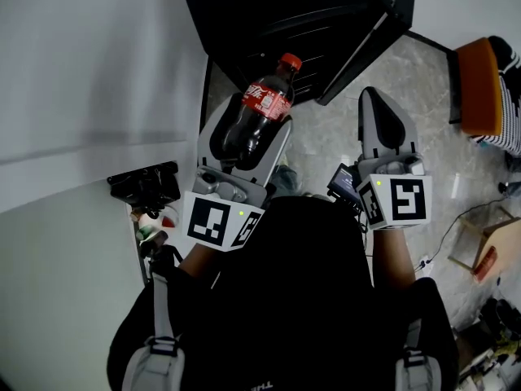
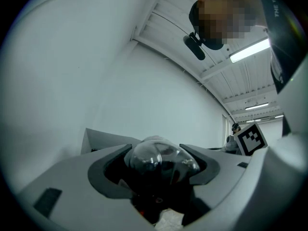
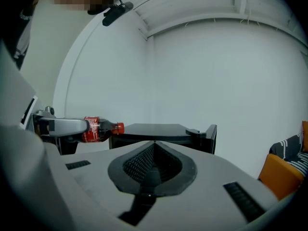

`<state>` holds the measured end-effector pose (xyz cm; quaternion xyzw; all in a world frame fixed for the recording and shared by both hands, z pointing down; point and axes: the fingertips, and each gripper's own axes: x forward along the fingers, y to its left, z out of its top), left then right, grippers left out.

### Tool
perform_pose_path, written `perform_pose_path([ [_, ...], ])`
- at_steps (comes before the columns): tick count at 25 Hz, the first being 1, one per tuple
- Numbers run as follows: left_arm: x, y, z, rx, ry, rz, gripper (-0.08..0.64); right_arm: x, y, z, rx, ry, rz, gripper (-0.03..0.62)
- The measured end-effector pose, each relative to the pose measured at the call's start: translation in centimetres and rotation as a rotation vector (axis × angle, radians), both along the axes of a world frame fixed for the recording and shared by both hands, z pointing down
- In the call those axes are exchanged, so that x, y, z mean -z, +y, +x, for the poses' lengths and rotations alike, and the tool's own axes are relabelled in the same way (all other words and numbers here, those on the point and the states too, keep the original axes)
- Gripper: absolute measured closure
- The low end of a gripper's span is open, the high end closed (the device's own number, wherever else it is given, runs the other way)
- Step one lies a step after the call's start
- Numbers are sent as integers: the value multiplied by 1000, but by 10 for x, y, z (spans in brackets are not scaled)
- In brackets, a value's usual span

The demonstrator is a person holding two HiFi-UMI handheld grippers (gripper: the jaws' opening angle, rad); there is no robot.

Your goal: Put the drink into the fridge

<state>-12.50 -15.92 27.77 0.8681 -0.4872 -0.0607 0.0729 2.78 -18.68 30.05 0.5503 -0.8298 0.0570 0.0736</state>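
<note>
Carrying the bottle point(image 1: 262, 108) level, cap point(image 1: 290, 61) first, the left gripper point(image 1: 248, 125) clamps it round the lower body with its jaws spread wide over the plastic. In the left gripper view the bottle's base point(image 2: 161, 160) fills the gap between them. The bottle is in the air just short of the black fridge point(image 1: 269, 15), not yet inside. The main risk, as I judge it, is the grip itself: smooth round plastic held near one end, with the neck sticking out unsupported, could swivel or slide between the pads if the cap knocks the fridge frame or a shelf edge on the way in. A drop here would land on the floor point(image 1: 326, 145). The door point(image 1: 370, 43) looks swung out to the right (how firmly it stays there I cannot tell), and if it drifts inward it would narrow the opening. The right gripper point(image 1: 374, 96) hangs beside it with jaws pressed together and nothing in them, so it could steady the door.
</note>
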Motion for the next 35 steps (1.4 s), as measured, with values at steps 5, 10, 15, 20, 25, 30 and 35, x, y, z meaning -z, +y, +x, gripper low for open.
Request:
perform_pose_path([
  [5, -2, -13, -8, -29, 2, -3, 245, -4, -11, -6, -27, 14, -8, 584],
  [10, -6, -25, -9, -54, 7, -16, 245, 1, -26, -15, -39, 18, 4, 584],
  [15, -9, -30, -7, -74, 12, -21, 245, -1, -31, -13, -39, 33, -2, 584],
  [20, -11, -32, -8, -81, 4, -15, 245, -4, -31, -13, -53, 32, -13, 584],
  [25, -8, -34, -5, -81, -2, -14, 245, 1, -34, -9, -56, 21, 0, 584],
  [30, -14, -35, 1, -81, -6, -26, 245, -2, -37, 2, -65, 29, -15, 584],
  [35, -20, -41, 10, -50, -17, -47, 245, -3, -49, 11, -35, 21, -10, 584],
])
